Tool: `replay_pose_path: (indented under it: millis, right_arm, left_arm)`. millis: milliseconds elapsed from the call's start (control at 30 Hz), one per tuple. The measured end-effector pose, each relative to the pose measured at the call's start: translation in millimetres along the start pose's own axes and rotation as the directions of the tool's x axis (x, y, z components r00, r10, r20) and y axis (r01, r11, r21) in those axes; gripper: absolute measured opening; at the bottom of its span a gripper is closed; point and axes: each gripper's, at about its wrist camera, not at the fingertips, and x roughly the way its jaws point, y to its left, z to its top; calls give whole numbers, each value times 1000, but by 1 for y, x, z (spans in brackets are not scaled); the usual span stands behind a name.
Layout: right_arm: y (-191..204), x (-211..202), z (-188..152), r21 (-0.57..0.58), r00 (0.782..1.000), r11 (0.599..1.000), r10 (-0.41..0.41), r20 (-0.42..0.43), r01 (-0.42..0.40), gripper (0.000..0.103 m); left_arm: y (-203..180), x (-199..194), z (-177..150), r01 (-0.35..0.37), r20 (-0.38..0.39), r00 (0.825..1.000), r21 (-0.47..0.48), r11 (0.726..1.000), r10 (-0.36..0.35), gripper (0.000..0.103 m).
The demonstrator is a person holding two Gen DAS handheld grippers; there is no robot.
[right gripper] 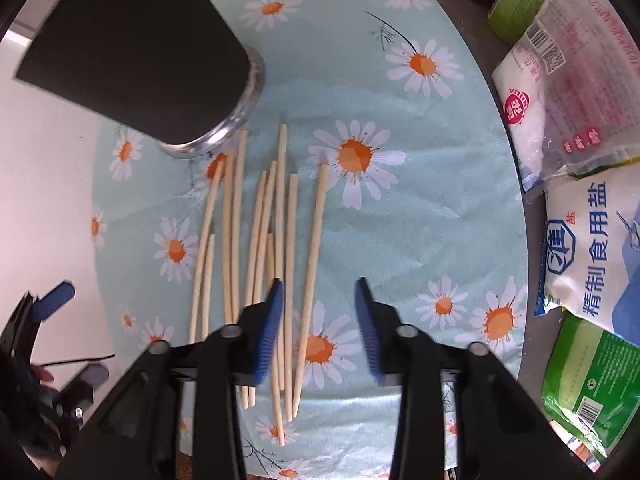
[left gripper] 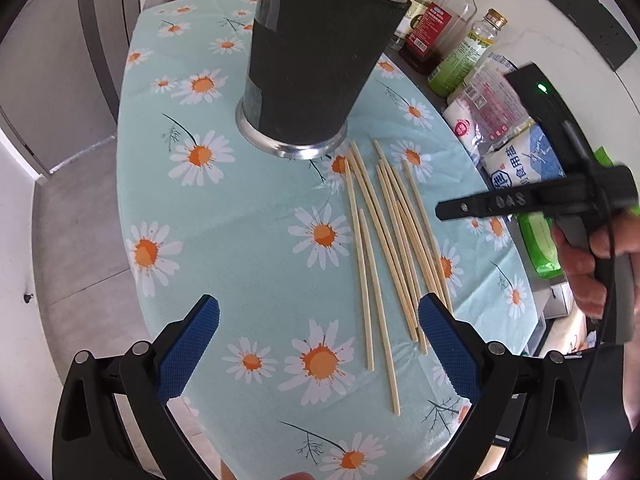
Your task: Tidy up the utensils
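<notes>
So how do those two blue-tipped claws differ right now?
The left gripper has its jaws spread wide over bare tablecloth, with the chopsticks off to one side. The right gripper has its jaws much closer together, with two or three chopsticks lying between them, not pinched. Both point down at the table and hold nothing.

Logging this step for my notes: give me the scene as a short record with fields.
surface: daisy tablecloth
holder: black, upright, no chopstick showing at its rim
chopsticks: loose pile flat on cloth, beside holder base
left gripper: open, holding nothing
right gripper: over pile, pads apart, nothing gripped
background: bottles, salt bag
</notes>
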Motion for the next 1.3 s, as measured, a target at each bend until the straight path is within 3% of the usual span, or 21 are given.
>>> replay_pose_path:
  millis: [300,600,667,800,1100,1300]
  right_arm:
    - [6,23,15,15,997,999,-46,-62,47,18]
    - [30,30,21,2,983,985,-173,-60,174,7]
    - [31,32,22,19,985,987,-159,-63,160,6]
    - [20,27,21,39,992,994,-98,-85,101,6]
    - [-10,-8,-14,35,998,999,43,-43,-42,6]
    - [-45,-43,-44,13,994,994,110,-24,-110,6]
  left_arm:
    - [6,9,-8,32,-32,999,-2,999,-32,96]
    - [11,11,-5,22,-38,999,0,1000,-22,96]
    - [11,11,-4,26,-41,999,-4,1000,-26,96]
    - [7,11,-1,101,-72,992,-20,995,-102,96]
    - [-7,24,20,60,-145,987,-27,998,-63,96]
    - [-22,36,39,53,-175,983,-50,997,-61,80]
